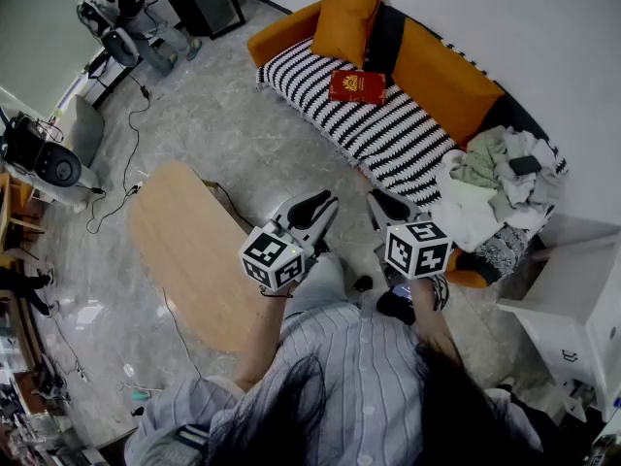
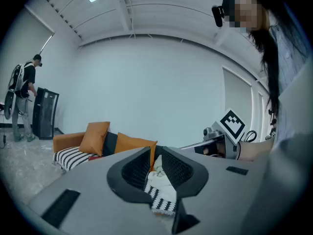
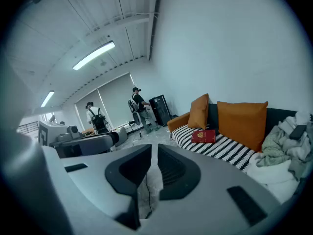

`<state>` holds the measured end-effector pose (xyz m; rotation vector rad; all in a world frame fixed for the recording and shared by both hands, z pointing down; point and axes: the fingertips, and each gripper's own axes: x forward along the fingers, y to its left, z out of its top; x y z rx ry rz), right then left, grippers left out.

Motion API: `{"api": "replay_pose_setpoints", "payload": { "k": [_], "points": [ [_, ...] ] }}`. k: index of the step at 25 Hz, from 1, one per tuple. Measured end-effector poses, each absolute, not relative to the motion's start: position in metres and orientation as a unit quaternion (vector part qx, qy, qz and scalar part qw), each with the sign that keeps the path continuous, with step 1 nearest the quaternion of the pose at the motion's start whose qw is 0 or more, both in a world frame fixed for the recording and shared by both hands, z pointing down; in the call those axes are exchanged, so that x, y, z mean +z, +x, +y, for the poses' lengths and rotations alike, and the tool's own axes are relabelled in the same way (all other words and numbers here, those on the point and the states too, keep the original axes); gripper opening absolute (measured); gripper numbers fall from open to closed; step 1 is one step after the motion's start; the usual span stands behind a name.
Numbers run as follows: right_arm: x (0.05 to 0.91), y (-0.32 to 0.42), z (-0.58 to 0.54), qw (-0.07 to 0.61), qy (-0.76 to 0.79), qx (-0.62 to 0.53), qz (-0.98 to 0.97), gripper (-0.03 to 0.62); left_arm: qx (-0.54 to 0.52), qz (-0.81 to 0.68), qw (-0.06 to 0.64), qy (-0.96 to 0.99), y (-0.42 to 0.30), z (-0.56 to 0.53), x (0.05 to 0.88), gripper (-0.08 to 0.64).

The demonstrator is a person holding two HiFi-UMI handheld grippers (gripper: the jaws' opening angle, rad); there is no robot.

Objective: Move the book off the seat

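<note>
Plainly, nothing is in hand yet. The person stands facing the sofa (image 1: 281, 33) with both tools raised in front of the body. The left tool (image 1: 320, 202) has its jaws closed together on nothing, and so does the right tool (image 1: 383, 202).

The book (image 1: 357, 86), red, lies flat and cover up on the striped seat cover (image 1: 388, 139). It sits toward the end with the upright orange cushion (image 1: 346, 8), well clear of the heap of clothes (image 1: 495, 178) at the other end.

From where the tools hang, the book lies straight ahead and well apart from both, on a line that runs almost between them. I judge the right tool a shade nearer. In its own view the book (image 3: 203, 135) shows off to the right of the closed jaws.

The book's long axis seems to run crosswise to the person's reach and askew to the length of the seat. One long edge faces the person and the other the backrest. I cannot tell which edge is the spine.
</note>
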<state>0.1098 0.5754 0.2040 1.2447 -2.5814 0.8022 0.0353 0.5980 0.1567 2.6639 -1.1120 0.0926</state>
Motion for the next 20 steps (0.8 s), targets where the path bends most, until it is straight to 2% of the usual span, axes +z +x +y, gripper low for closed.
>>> {"api": "replay_pose_setpoints", "payload": {
  "k": [20],
  "points": [
    [0.22,0.108,0.536,0.073,0.424,0.298,-0.852,0.054,0.037,-0.406,0.157,0.899,0.013,0.574,0.173,0.064]
  ]
}}
